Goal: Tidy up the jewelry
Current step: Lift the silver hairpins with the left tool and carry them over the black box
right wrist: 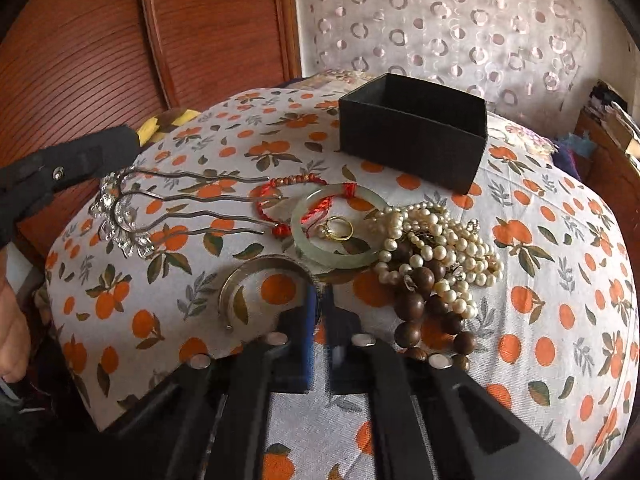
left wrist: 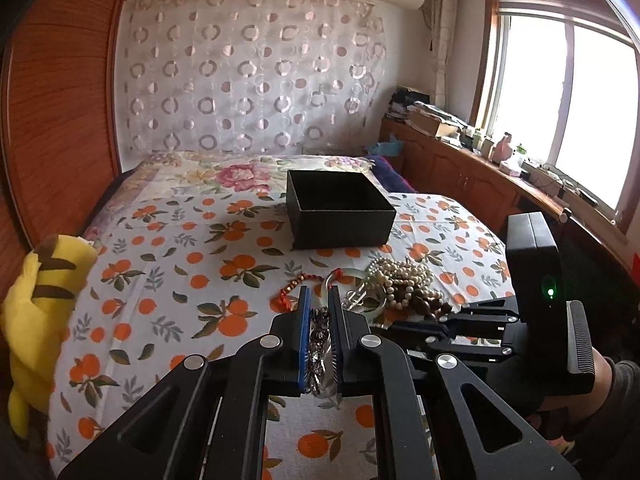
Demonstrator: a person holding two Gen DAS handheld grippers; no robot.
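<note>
Hairpin (right wrist: 128, 216) clamped at its silver flower head by the left gripper (left wrist: 320, 300), prongs reaching toward the red cord (right wrist: 280, 200) and jade bangle (right wrist: 340, 228). Pearls (right wrist: 440, 236) and wooden beads (right wrist: 420, 300) are heaped just right, black box (right wrist: 412, 140) beyond. Right gripper (right wrist: 320, 292) hovers by the silver cuff (right wrist: 256, 276), jaws nearly closed, holding nothing.

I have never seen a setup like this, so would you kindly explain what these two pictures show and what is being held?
A person holds two handheld grippers, each with a fisheye camera looking along its fingers. The left camera's view shows the left gripper shut on a silver hair comb. The right camera's view shows the right gripper, nearly closed and apparently empty. On the orange-print bedsheet lie a jade bangle, a red cord bracelet, gold rings, a silver cuff, pearls and wooden beads. Behind them stands an open black box.
</note>
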